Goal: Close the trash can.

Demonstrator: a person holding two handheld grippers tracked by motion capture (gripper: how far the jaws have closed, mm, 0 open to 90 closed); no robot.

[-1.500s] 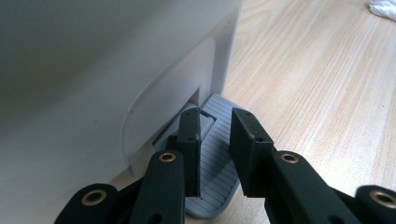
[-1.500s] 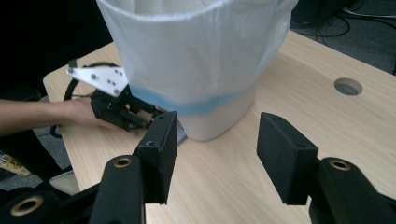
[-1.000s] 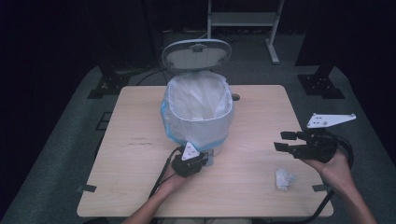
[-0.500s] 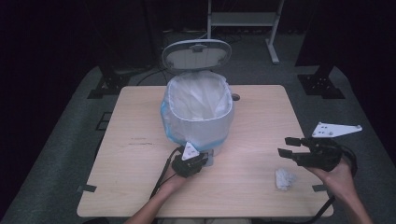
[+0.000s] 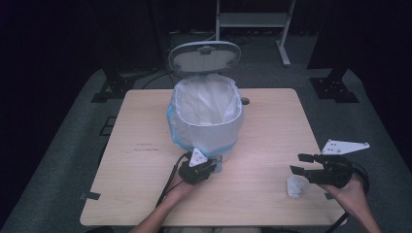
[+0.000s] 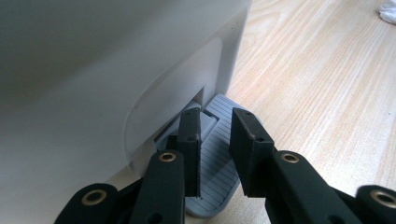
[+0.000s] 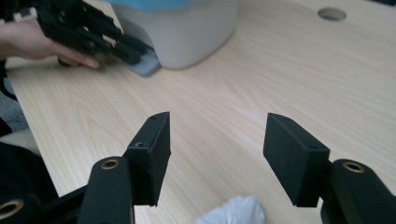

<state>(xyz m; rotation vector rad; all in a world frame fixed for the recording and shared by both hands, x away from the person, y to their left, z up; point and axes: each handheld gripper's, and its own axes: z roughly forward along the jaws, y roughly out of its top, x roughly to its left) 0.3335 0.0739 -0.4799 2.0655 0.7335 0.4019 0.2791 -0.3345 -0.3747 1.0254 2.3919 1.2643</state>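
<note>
A white pedal bin [image 5: 206, 126] lined with a white bag stands mid-table, its lid [image 5: 204, 56] raised. My left gripper [image 5: 211, 167] is at the bin's front, its nearly closed jaws resting on the grey ribbed pedal [image 6: 219, 177], nothing between them. In the left gripper view, the left gripper [image 6: 215, 126] points at the bin's base [image 6: 93, 70]. A crumpled white tissue [image 5: 295, 186] lies at the right front of the table. My right gripper [image 5: 296, 164] hovers low just over it, and its jaws have just been opening. In the right gripper view, the right gripper [image 7: 217, 140] is empty, the tissue [image 7: 233, 210] lying below it.
The wooden table [image 5: 136, 194] has a small round hole [image 5: 245, 101] behind the bin. A metal rack [image 5: 252, 19] and dark stands [image 5: 335, 87] are on the floor beyond the table. The right gripper view shows the left gripper [image 7: 93, 35] on the pedal [image 7: 144, 63].
My right gripper has sunk toward the table beside the tissue, and its jaws stand wider apart. The left gripper, the bin and the open lid have not moved.
</note>
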